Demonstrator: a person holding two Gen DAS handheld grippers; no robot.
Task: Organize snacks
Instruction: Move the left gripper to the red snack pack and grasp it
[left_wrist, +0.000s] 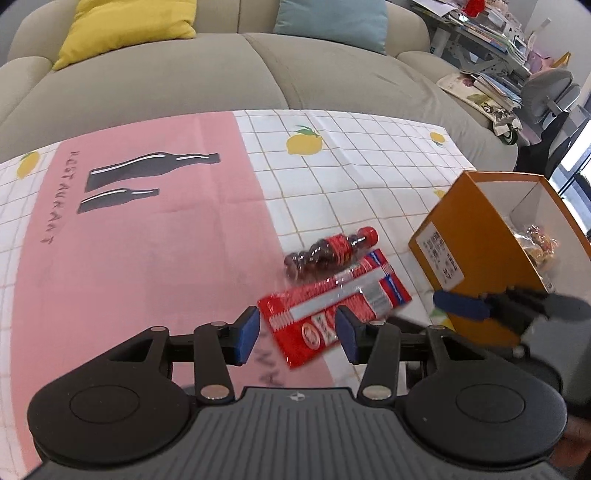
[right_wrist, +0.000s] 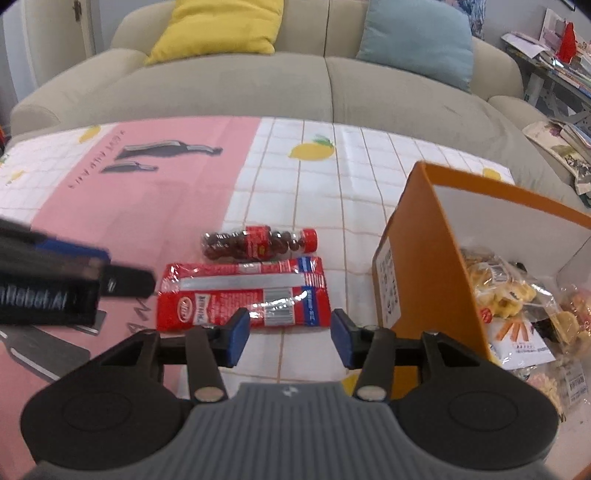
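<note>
A flat red snack packet (left_wrist: 332, 310) (right_wrist: 243, 295) lies on the tablecloth, with a small red-capped bottle of dark candies (left_wrist: 330, 253) (right_wrist: 258, 242) just beyond it. My left gripper (left_wrist: 297, 334) is open, its blue pads either side of the packet's near end, not closed on it. My right gripper (right_wrist: 290, 336) is open and empty, just short of the packet's near edge. An open orange box (left_wrist: 476, 240) (right_wrist: 424, 258) stands to the right and holds several bagged snacks (right_wrist: 517, 302). The right gripper shows in the left wrist view (left_wrist: 465, 302); the left shows in the right wrist view (right_wrist: 110, 280).
The table is covered by a pink and white checked cloth (left_wrist: 147, 240) (right_wrist: 295, 177) with lemon prints. A beige sofa (left_wrist: 221, 74) with a yellow cushion (left_wrist: 129, 26) and a blue cushion (left_wrist: 332, 22) stands behind. Cluttered shelves (left_wrist: 491, 44) stand at the far right.
</note>
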